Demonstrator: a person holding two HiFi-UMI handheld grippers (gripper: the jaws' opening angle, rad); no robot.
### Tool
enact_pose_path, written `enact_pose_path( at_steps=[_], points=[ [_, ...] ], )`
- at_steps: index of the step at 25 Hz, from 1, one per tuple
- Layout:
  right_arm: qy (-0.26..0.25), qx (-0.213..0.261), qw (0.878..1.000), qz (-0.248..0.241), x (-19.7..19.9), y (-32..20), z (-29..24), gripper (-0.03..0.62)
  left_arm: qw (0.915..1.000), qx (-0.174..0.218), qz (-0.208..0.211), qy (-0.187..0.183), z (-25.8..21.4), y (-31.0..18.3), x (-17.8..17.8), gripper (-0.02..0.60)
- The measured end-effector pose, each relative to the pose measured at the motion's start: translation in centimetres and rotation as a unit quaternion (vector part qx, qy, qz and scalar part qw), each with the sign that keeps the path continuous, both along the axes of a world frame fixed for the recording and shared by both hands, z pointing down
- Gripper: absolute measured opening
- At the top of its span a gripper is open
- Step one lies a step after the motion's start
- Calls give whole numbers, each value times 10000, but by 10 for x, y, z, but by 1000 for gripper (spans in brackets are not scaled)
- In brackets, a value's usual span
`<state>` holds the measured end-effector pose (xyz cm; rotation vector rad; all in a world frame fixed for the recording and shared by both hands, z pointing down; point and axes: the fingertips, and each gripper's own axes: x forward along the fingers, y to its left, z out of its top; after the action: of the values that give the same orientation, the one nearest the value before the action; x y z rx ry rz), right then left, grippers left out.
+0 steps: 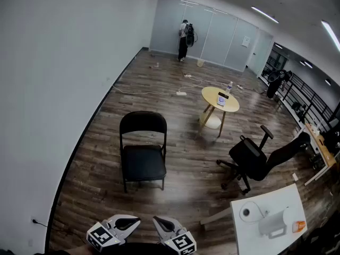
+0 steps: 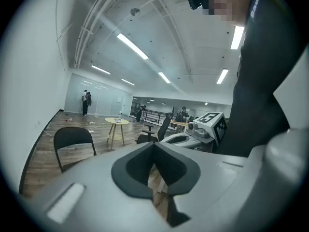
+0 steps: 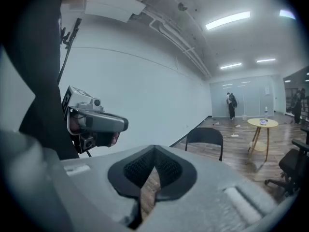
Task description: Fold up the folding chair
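A black folding chair [image 1: 142,151] stands unfolded on the wood floor, its seat facing me, a few steps ahead. It also shows in the left gripper view as the chair [image 2: 73,141] at the left, and in the right gripper view as the chair [image 3: 205,139] at mid right. My left gripper [image 1: 125,223] and right gripper [image 1: 163,224] sit close together at the bottom edge of the head view, both shut with nothing in them. Each is well short of the chair. The left gripper [image 2: 154,151] and the right gripper [image 3: 154,157] have their jaws closed together in their own views.
A round yellow table [image 1: 220,99] stands behind and right of the chair. A black office chair [image 1: 252,159] is tipped back at the right. A white table [image 1: 270,218] with a paper roll is at the lower right. A white wall [image 1: 58,89] runs along the left. A person [image 1: 183,40] stands far off.
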<state>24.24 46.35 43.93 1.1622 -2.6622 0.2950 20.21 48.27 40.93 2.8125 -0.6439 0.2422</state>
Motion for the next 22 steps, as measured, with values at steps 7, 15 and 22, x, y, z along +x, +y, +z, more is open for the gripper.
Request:
enact_pose_path(
  at_steps=[7, 15, 22],
  points=[
    [-11, -15, 10000, 0, 0, 0, 1, -5, 10000, -4, 25, -17, 3, 0, 1, -5],
    [-141, -9, 9999, -71, -1, -2, 0, -3, 10000, 15, -76, 12, 5, -4, -1, -5],
    [-126, -40, 9999, -77, -5, -3, 3, -3, 9999, -86, -96, 35, 8, -4, -4, -5]
  ],
)
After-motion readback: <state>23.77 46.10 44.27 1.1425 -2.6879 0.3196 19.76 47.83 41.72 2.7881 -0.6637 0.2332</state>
